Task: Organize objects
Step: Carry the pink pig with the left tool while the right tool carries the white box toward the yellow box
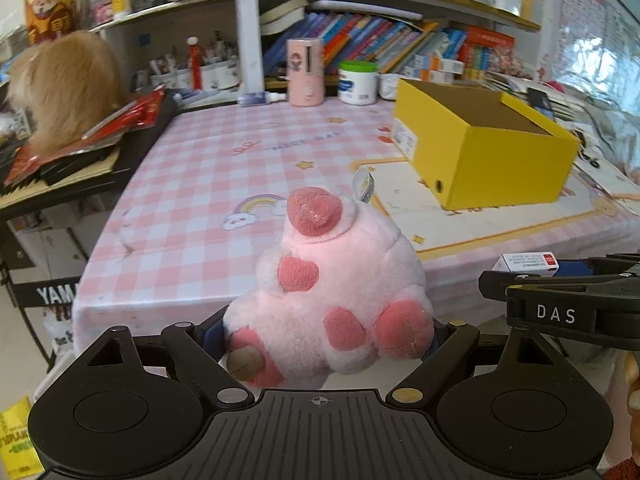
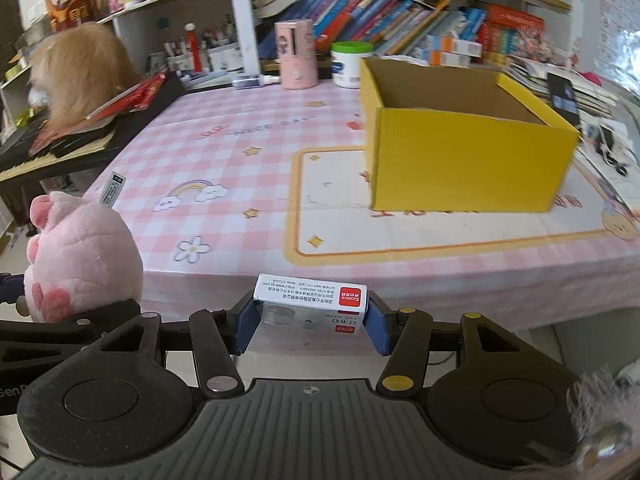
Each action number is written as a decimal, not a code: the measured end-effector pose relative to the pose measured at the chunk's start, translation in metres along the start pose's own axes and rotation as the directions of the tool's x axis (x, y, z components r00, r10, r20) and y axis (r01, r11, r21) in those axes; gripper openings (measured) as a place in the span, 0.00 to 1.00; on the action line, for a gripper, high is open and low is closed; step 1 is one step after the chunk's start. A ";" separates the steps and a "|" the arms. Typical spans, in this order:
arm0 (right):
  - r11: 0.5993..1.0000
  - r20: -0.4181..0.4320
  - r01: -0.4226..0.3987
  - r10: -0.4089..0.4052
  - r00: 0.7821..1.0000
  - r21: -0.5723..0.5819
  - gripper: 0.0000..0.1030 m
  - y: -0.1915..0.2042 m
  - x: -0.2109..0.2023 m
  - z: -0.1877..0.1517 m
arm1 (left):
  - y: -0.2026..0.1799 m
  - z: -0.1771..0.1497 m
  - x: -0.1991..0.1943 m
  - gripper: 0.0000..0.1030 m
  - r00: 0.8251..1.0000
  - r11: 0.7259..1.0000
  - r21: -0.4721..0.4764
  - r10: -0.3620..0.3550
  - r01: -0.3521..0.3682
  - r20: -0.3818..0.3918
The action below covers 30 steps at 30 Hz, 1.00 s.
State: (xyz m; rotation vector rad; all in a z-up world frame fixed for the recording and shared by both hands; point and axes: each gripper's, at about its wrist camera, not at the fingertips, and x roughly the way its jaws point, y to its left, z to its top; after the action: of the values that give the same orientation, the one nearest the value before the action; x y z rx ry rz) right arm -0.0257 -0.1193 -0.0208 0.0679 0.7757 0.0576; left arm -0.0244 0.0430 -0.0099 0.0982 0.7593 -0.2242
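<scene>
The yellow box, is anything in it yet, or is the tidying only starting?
Nothing looks done yet: the part of the yellow box that shows is bare. In hand: the left gripper squeezes the pink plush toy, and the right gripper clamps a small white staple box, both at the near edge of the checked tablecloth. Left: probably carrying both over to the box and dropping them in.

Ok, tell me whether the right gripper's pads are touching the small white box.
Touching. In the right wrist view both blue pads of the right gripper press against the ends of the small white box, holding it clear of the table edge.
</scene>
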 end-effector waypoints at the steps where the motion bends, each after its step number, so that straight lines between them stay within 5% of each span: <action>1: 1.000 -0.001 0.009 -0.009 1.000 0.009 0.51 -0.004 -0.001 -0.002 | -0.003 0.000 0.001 0.86 1.000 1.000 0.008 -0.008 0.008 0.000; 17: 0.979 -0.023 0.150 -0.148 0.989 0.138 0.51 -0.067 -0.019 -0.018 | -0.066 0.012 0.019 0.86 0.988 0.981 0.124 -0.150 0.151 -0.022; 30: 0.965 -0.032 0.186 -0.183 0.983 0.187 0.51 -0.109 -0.020 -0.012 | -0.102 0.029 0.035 0.86 0.985 0.974 0.151 -0.168 0.170 -0.027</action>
State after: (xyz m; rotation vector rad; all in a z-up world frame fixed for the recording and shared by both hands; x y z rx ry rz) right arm -0.0448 -0.2288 -0.0243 0.1755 0.7978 -0.1931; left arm -0.0047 -0.0663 -0.0138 0.1807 0.7650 -0.4444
